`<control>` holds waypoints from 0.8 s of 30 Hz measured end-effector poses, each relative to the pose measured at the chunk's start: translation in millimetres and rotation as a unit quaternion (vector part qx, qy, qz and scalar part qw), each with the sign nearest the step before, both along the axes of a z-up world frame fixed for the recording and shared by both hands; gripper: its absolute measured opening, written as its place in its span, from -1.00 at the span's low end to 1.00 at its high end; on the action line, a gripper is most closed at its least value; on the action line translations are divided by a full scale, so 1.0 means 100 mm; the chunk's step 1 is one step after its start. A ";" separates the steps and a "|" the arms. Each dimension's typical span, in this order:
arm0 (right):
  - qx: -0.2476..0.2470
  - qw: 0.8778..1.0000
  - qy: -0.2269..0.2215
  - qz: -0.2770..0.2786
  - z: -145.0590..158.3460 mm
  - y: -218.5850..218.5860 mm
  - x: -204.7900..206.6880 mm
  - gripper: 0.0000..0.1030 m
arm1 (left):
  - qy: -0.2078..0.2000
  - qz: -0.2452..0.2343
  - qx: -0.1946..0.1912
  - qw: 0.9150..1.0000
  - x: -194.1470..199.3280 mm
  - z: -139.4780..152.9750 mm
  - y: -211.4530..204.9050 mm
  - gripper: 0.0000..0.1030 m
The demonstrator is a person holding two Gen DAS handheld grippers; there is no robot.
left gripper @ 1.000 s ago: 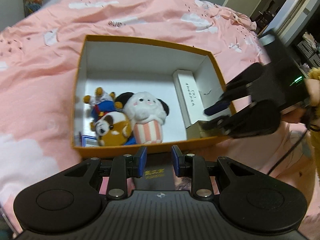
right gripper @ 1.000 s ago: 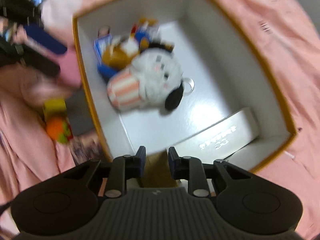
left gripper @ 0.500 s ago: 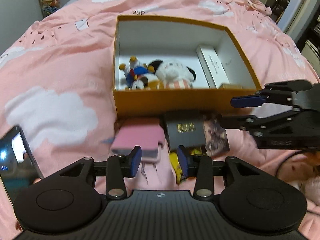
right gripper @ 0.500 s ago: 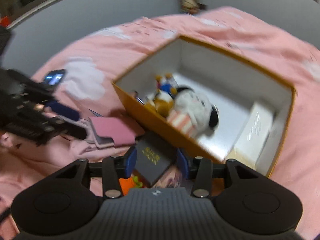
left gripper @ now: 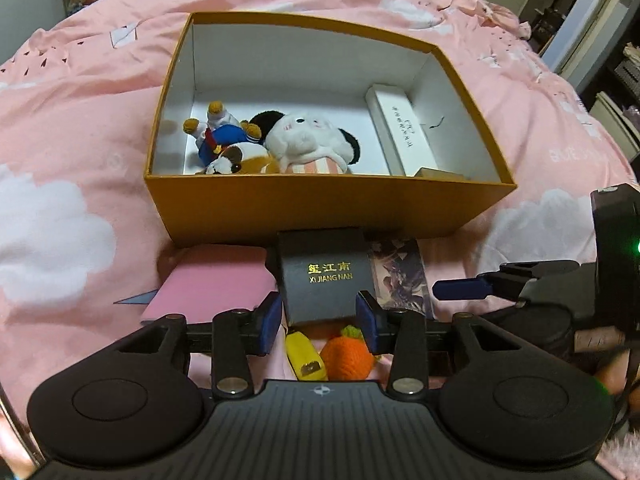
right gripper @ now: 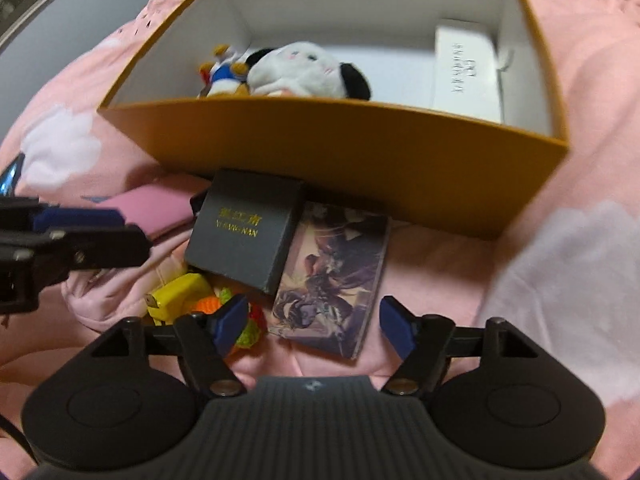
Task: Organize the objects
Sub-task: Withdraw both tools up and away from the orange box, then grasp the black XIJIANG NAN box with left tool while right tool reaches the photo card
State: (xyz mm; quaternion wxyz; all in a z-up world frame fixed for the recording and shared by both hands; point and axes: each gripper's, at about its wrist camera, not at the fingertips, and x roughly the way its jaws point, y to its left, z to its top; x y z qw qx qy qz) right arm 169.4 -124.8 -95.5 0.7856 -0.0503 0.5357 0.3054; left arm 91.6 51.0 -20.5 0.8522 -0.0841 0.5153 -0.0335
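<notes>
An orange box (left gripper: 320, 208) on the pink bed holds plush toys (left gripper: 304, 144) and a white carton (left gripper: 404, 132). In front of it lie a pink case (left gripper: 216, 284), a black gift box (left gripper: 324, 276), a picture-printed box (right gripper: 332, 280), a yellow item (left gripper: 304, 356) and an orange knitted toy (left gripper: 348, 356). My left gripper (left gripper: 319, 322) hangs over the black box's near end; its jaws are opening and flank that end without pressing. My right gripper (right gripper: 312, 324) is opening over the picture-printed box's near end, pads apart from it.
Pink bedding with white clouds (left gripper: 52, 220) surrounds the box. A phone's corner (right gripper: 10, 178) shows at the far left. A doorway (left gripper: 560, 0) and shelves stand beyond the bed at the right. The right gripper's fingers (left gripper: 460, 288) reach in beside the picture-printed box.
Both grippers pulled back from above the orange box and came down over the items in front of it. Both pairs of jaws widened, the right one more, and its view rolled upright.
</notes>
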 end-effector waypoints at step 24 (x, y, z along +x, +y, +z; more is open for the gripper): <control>-0.052 0.996 0.000 -0.068 -0.07 -0.42 0.10 0.28 | 0.079 0.031 0.056 0.995 0.54 -0.46 -0.32 0.50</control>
